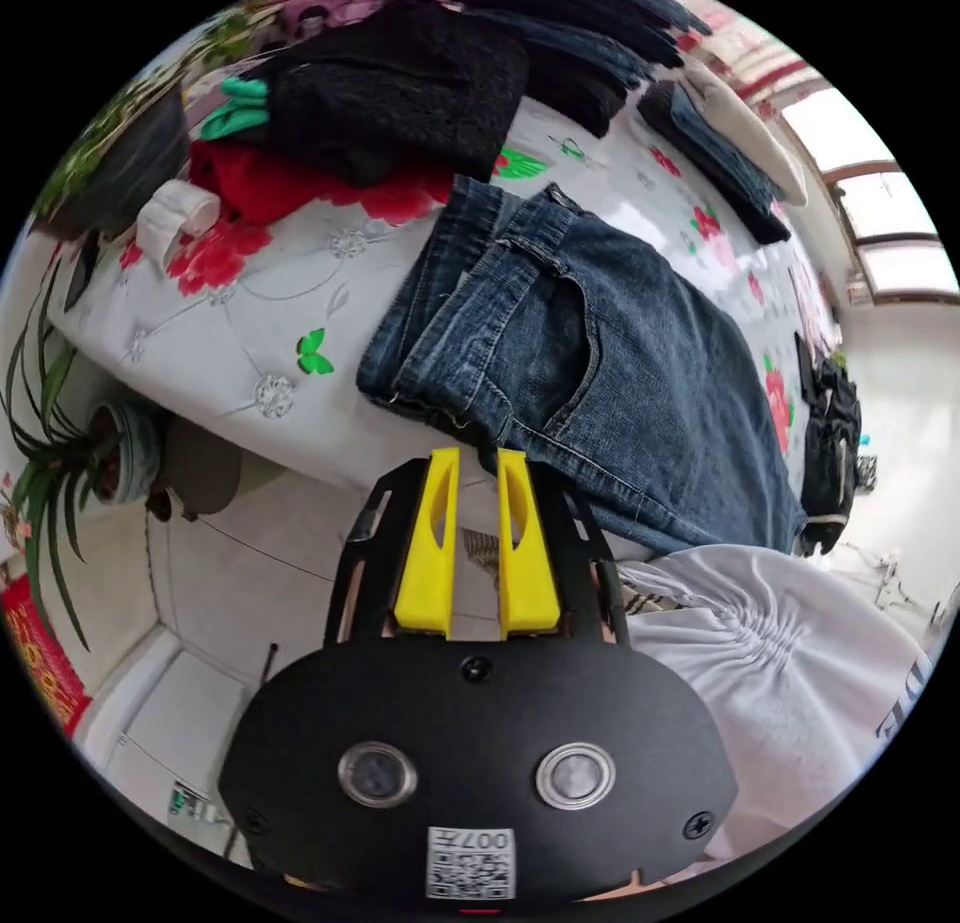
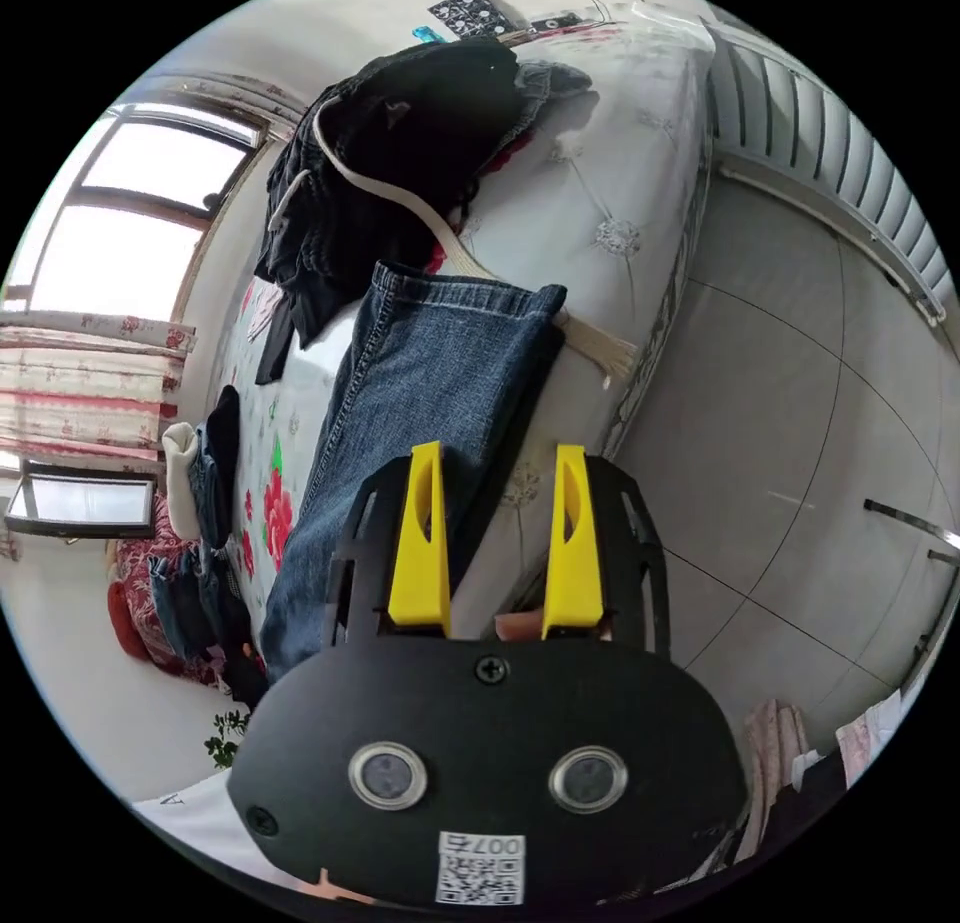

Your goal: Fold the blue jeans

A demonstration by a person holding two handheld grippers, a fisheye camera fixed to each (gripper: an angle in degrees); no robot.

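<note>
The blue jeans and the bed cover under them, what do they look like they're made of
The blue jeans look like washed denim, matte: faded patches, pale stitched seams and a frayed waistband edge show. The bed cover looks like a smooth, slightly glossy white fabric with printed red flowers and embroidered or tufted rosettes; the sheen hints at a synthetic or satin weave, though that can't be told for sure.

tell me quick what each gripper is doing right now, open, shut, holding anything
Left gripper: jaws narrowly parted, holding nothing, at the waist edge of the blue denim jeans.
Right gripper: open, holding nothing, over the jeans' leg.
</note>
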